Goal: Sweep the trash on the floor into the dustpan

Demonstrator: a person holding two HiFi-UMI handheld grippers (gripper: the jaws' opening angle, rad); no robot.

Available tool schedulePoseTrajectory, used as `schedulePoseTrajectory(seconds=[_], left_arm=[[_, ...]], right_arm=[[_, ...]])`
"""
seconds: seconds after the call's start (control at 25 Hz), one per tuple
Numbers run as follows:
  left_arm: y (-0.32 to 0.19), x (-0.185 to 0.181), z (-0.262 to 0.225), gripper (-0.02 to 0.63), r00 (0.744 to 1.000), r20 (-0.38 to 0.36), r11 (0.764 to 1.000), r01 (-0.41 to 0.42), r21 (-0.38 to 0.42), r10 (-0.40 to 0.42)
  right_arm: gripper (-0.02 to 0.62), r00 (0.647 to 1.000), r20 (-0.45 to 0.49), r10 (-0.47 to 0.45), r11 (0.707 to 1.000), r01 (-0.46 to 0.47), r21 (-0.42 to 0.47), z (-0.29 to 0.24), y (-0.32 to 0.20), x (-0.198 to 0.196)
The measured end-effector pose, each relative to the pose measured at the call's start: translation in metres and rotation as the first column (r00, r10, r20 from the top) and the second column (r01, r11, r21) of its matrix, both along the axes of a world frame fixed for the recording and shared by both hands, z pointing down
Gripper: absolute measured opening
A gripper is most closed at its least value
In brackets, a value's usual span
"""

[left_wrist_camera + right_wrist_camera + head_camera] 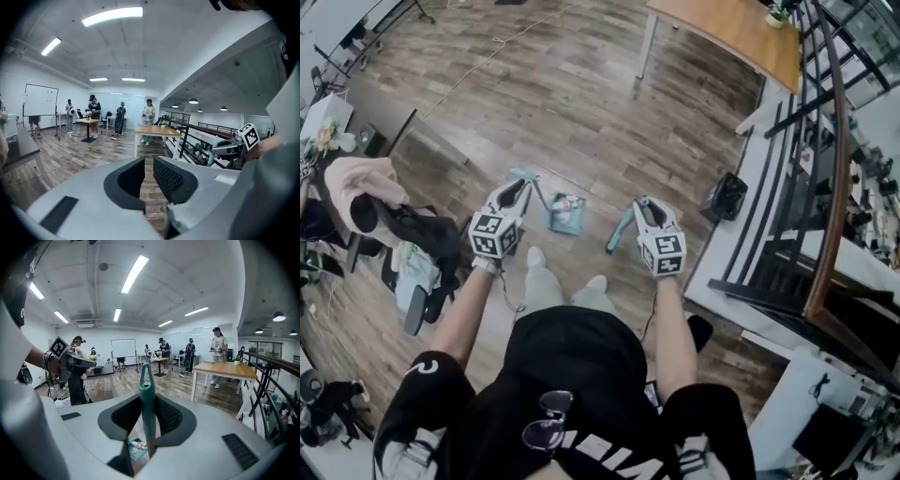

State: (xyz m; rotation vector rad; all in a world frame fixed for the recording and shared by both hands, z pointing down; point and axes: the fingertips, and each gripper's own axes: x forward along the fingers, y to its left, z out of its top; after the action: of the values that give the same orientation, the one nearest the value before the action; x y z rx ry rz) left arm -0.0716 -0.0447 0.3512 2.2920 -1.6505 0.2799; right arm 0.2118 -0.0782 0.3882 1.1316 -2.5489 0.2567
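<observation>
Teal plastic, the dustpan (567, 214) sits flat on the wooden floor (581, 103) just ahead of my feet. Scraps of trash (566, 203) already lie inside it, so I judge the sweep nearly done. It stays down because it has to catch whatever is left.

Just right of the dustpan, my right gripper (642, 204) is clamped on the teal brush handle (621, 230). The handle slants down toward the pan, ready for another stroke.

Just left of the dustpan, my left gripper (517, 187) has its jaws a narrow slot apart with nothing in them. A thin teal stem (539, 192), which I take for the pan's own handle, runs up beside it, ungripped.

The head view alone gives me this layout. The right gripper view adds the brush handle (147, 404) standing upright between the pads, hanging loop on top, with the dustpan (136, 448) showing below. The left gripper view proves its jaws are empty, with only floorboards seen through the gap.
</observation>
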Motion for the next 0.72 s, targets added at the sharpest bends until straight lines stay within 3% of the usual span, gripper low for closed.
schedulePoseTrajectory(seconds=[0.2, 0.48, 0.72], left_arm=[[0.019, 0.006, -0.036, 0.002, 1.000, 0.004, 0.998, 0.000, 0.070, 0.000], [0.038, 0.019, -0.061, 0.000, 1.000, 0.003, 0.994, -0.021, 0.112, 0.021], [0.044, 0.025, -0.067, -0.002, 1.000, 0.005, 0.993, -0.023, 0.120, 0.022]], right_arm=[[0.084, 0.998, 0.022, 0.053, 0.997, -0.054, 0.061, -0.039, 0.005, 0.024], [0.084, 0.995, 0.052, 0.089, 0.988, -0.095, 0.121, -0.075, 0.015, 0.037], [0.084, 0.995, 0.050, 0.091, 0.988, -0.096, 0.121, -0.084, 0.027, 0.037]])
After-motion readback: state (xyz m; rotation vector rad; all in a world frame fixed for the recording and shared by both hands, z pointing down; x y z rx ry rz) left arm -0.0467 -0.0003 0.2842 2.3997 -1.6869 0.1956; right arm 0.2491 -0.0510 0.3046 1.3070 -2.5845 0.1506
